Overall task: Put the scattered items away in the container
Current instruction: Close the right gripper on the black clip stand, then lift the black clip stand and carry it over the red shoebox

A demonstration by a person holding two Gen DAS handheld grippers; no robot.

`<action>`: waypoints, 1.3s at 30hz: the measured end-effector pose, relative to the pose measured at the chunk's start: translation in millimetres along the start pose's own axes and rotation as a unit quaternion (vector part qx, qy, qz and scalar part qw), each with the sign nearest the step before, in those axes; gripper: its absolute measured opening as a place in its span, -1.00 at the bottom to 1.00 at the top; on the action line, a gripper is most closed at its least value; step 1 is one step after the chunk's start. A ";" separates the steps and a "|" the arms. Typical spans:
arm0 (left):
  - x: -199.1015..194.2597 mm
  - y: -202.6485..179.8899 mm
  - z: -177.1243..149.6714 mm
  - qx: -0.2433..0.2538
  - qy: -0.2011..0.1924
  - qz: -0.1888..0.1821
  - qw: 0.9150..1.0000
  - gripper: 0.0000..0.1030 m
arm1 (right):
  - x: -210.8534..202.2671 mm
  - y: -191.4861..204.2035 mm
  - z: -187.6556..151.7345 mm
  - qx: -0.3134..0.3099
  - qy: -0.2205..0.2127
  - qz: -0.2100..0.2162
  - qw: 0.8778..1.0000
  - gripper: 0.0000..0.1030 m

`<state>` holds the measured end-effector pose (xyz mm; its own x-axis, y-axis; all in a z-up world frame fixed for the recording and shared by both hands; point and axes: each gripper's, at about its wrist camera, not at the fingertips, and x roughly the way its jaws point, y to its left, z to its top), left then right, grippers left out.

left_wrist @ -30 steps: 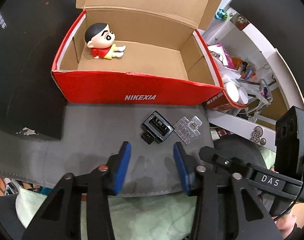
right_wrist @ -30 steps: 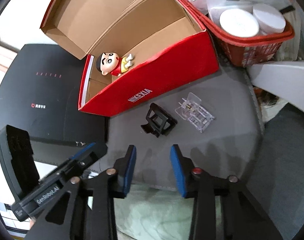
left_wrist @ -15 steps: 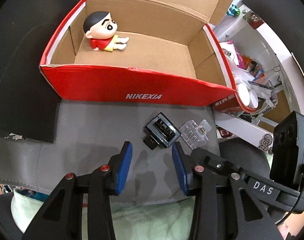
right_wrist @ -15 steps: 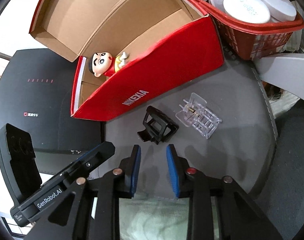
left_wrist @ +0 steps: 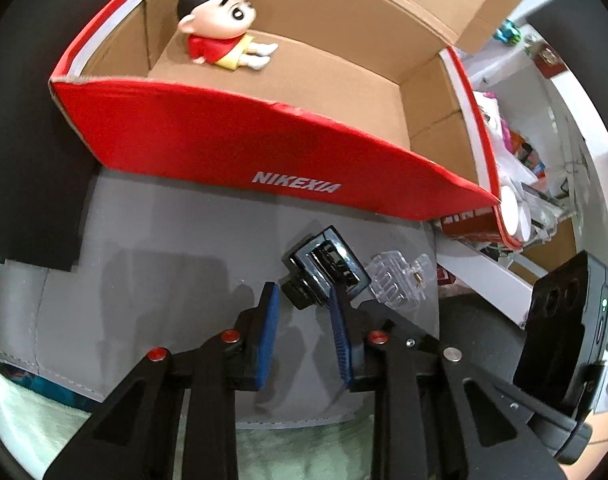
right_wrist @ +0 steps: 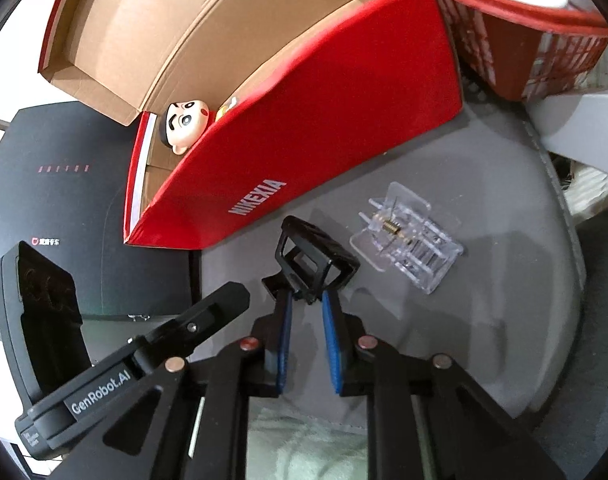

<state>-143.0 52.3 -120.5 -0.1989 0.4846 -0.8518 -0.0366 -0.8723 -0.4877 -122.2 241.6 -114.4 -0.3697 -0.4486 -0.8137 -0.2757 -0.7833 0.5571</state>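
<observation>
Two hand-held tongs are closing in on a small black clip lying on a grey surface, just in front of an open red cardboard box marked NIKEXIA. In the right wrist view, the right tongs are sitting narrowly parted, their blue pads flanking the near end of the clip; the pads appear to be touching it, though whether they are truly gripping it cannot be told. In the left wrist view, the left tongs are standing wider apart, holding nothing, with the clip lying at the fingertips and partly between them, the right-hand pad overlapping its edge.

A clear plastic clip is resting on the surface just beside the black one, on the side toward a red basket; the two look close together, and whether they touch cannot be told. The same clear piece is showing beyond the left tongs.

Inside the box, a cartoon boy figurine in a red shirt is lying at the far left corner of the cardboard floor, its head peeking over the red wall in the right wrist view. The box lid is standing open behind it. A black case is lying beside the box.
</observation>
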 end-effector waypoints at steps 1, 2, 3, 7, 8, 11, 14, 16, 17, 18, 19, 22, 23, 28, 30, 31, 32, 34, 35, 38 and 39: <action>1.5 1.7 0.6 -0.006 0.001 -0.003 1.000 -0.53 | 1.5 -0.5 0.2 0.001 0.000 0.003 1.000 -0.71; 2.7 2.7 1.0 -0.010 0.002 -0.003 1.000 -0.53 | 2.7 -1.2 0.6 0.002 -0.001 0.003 1.000 -0.71; 4.0 3.6 1.4 -0.013 0.004 -0.004 1.000 -0.53 | 3.9 -1.8 1.1 0.003 -0.001 0.003 1.000 -0.71; 8.6 5.9 3.6 -0.036 0.012 -0.019 0.999 -0.54 | 6.7 -6.4 3.1 0.003 -0.004 0.005 1.000 -0.71; 9.8 7.0 4.3 -0.045 0.013 -0.022 0.999 -0.54 | 8.0 -8.5 3.5 0.006 -0.004 0.007 1.000 -0.71; 13.0 10.4 6.4 -0.069 0.017 -0.030 0.997 -0.54 | 10.9 -12.1 4.7 0.010 -0.005 0.011 1.000 -0.71; 16.4 10.4 8.2 -0.079 0.017 -0.031 0.996 -0.54 | 13.2 -14.2 6.0 0.011 -0.006 0.015 1.000 -0.71; 19.7 10.1 8.9 -0.085 0.020 -0.032 0.996 -0.54 | 14.7 -15.7 6.8 0.012 -0.006 0.018 1.000 -0.71; 21.5 10.0 9.0 -0.089 0.021 -0.034 0.995 -0.54 | 15.6 -15.2 6.7 0.010 -0.006 0.018 1.000 -0.71; 23.3 9.9 9.0 -0.092 0.023 -0.035 0.995 -0.54 | 16.6 -14.7 6.5 0.008 -0.006 0.019 1.000 -0.71; 25.0 9.8 9.1 -0.096 0.024 -0.036 0.994 -0.54 | 17.6 -14.2 6.4 0.006 -0.006 0.019 1.000 -0.71; 31.2 9.5 7.6 -0.102 0.031 -0.038 0.994 -0.62 | 20.5 -11.0 6.2 -0.003 -0.008 0.018 1.000 -0.71; 32.3 10.9 7.1 -0.108 0.031 -0.040 0.993 -0.77 | 21.3 -10.1 6.2 -0.006 -0.008 0.018 1.000 -0.71; 34.8 16.8 5.6 -0.135 0.027 -0.048 0.989 -0.82 | 20.6 -10.5 6.1 -0.011 -0.015 0.020 1.000 -0.81; 33.6 16.3 5.4 -0.139 0.025 -0.049 0.989 -0.90 | 18.6 -10.0 5.5 -0.013 -0.018 0.024 0.999 -0.86; 32.9 16.0 4.9 -0.140 0.025 -0.049 0.989 -0.90 | 17.6 -9.7 5.2 -0.014 -0.019 0.026 0.999 -0.88; 32.2 15.6 4.3 -0.140 0.024 -0.049 0.989 -0.90 | 16.6 -8.3 4.6 -0.018 -0.021 0.024 0.999 -0.88; 30.0 15.6 2.1 -0.142 0.023 -0.050 0.988 -0.90 | 15.4 -6.4 2.7 -0.022 -0.022 0.023 0.999 -0.88; 28.7 15.8 0.8 -0.143 0.022 -0.051 0.988 -0.90 | 14.8 -5.5 1.7 -0.024 -0.022 0.023 0.999 -0.88; 24.3 16.6 -3.3 -0.147 0.019 -0.055 0.987 -0.90 | 13.0 -2.4 -1.5 -0.028 -0.020 0.023 0.999 -0.89; 21.9 16.4 -4.6 -0.147 0.017 -0.056 0.987 -0.90 | 11.5 -0.3 -2.7 -0.032 -0.020 0.023 0.999 -0.89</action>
<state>-143.5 48.8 -148.1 -0.1759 0.5838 -0.7926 0.2299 -0.7586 -0.6097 -123.9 235.5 -124.4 -0.4161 -0.4685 -0.7793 -0.2000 -0.7889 0.5810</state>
